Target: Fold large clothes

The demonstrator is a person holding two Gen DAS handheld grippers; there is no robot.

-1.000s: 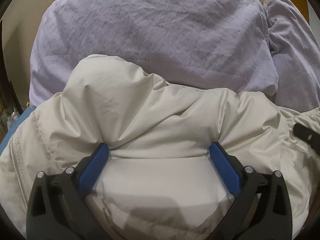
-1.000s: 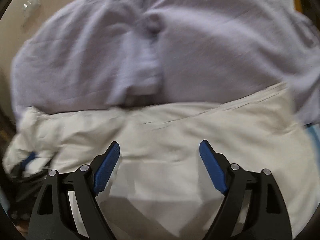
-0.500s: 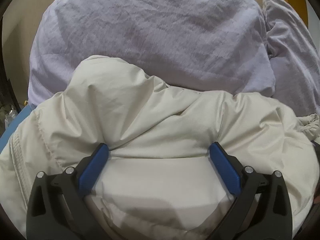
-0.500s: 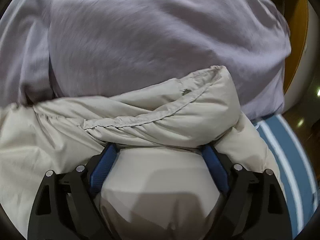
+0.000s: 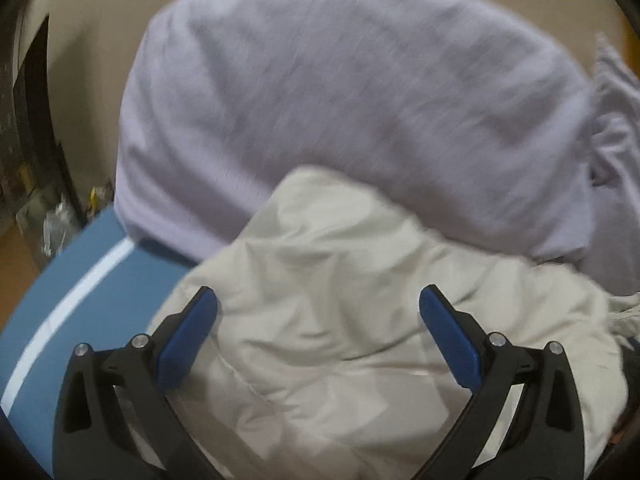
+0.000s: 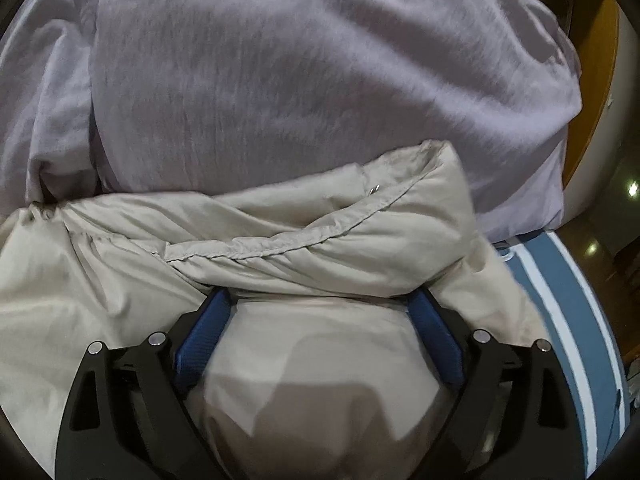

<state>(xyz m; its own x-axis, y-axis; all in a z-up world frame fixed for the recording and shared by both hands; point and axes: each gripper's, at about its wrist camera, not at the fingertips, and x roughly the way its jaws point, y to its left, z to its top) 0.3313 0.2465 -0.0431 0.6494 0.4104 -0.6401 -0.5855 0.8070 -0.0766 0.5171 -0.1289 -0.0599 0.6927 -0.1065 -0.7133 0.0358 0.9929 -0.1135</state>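
Observation:
A cream puffy jacket [image 5: 340, 280] lies bunched on the bed in front of a lilac duvet [image 5: 340, 100]. My left gripper [image 5: 318, 300] is open above the jacket, its blue fingers [image 5: 188, 332] wide apart and clear of the cloth. In the right wrist view the jacket [image 6: 280, 232] shows a stitched hem with a small metal snap [image 6: 374, 189]. My right gripper [image 6: 320, 304] is open, its jaws wide and pressed into the padded cloth, whose fold bulges over the blue fingertips [image 6: 204, 332].
A blue sheet with a white stripe [image 5: 80, 300] shows at the left of the left wrist view and again at the right of the right wrist view [image 6: 576, 320]. A wooden frame [image 6: 596, 80] stands far right. The lilac duvet [image 6: 300, 72] fills the back.
My left gripper has lifted off the jacket and swung left, so the blue sheet now shows. My right gripper has stayed pushed into the jacket's hem fold since half a second ago.

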